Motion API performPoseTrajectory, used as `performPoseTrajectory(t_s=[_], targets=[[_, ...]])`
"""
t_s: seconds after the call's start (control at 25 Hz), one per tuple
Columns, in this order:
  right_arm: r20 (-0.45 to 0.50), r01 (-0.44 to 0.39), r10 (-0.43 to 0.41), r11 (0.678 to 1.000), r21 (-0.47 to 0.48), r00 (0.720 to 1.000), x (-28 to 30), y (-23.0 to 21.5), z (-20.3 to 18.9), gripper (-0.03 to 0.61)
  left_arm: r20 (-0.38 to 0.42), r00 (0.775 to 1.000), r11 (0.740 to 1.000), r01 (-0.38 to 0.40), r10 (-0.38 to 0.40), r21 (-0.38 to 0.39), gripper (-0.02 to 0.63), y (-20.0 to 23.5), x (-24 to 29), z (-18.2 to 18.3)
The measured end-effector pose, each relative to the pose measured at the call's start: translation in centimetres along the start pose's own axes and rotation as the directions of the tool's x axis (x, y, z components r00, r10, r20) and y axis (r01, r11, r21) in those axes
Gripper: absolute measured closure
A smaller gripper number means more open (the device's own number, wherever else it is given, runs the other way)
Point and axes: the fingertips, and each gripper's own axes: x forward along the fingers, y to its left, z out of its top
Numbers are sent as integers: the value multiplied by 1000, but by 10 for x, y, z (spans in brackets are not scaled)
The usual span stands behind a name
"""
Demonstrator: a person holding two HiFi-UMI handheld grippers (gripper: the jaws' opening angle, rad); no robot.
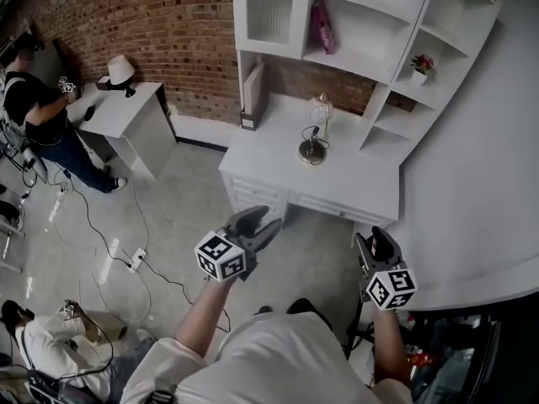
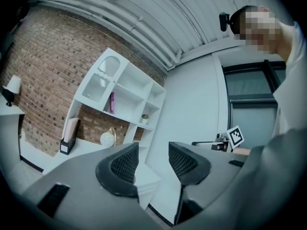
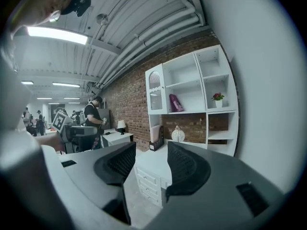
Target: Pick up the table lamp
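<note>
The table lamp (image 1: 315, 135), a clear globe on a gold ring stand, stands upright on the white desk (image 1: 354, 183) under the shelf unit. It also shows small in the left gripper view, lamp (image 2: 107, 138), and in the right gripper view, lamp (image 3: 178, 134). My left gripper (image 1: 260, 225) is in front of the desk's drawers, well short of the lamp. It is open with nothing between its jaws (image 2: 152, 159). My right gripper (image 1: 376, 242) hovers by the desk's front right corner, also open and empty (image 3: 149, 159).
A file holder (image 1: 253, 98) stands at the desk's back left. The shelves hold a pink item (image 1: 322, 25) and a small potted plant (image 1: 421, 64). At far left a person (image 1: 34, 99) stands at a small white cabinet (image 1: 126, 116) with another lamp (image 1: 121, 71). Cables (image 1: 126, 259) cross the floor.
</note>
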Motion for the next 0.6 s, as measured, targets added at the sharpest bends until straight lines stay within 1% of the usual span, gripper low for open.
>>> performPoseTrajectory(t_s=[0.16,0.32,0.6], targets=[[-21,-5,6,1000,23,1000,7,-4,-8,359,-9,1000,1000,11,-11,4,410,3,6,-1],[-34,-14,15,999,36,999,20,-13,-17,359,-24,1000,1000,1,-1,-6,410,15,17,-8],[-65,-39,42,998,48,997,64,-53,-26,359,-52,998,1000,-24,24,0,409,40,65,-15]])
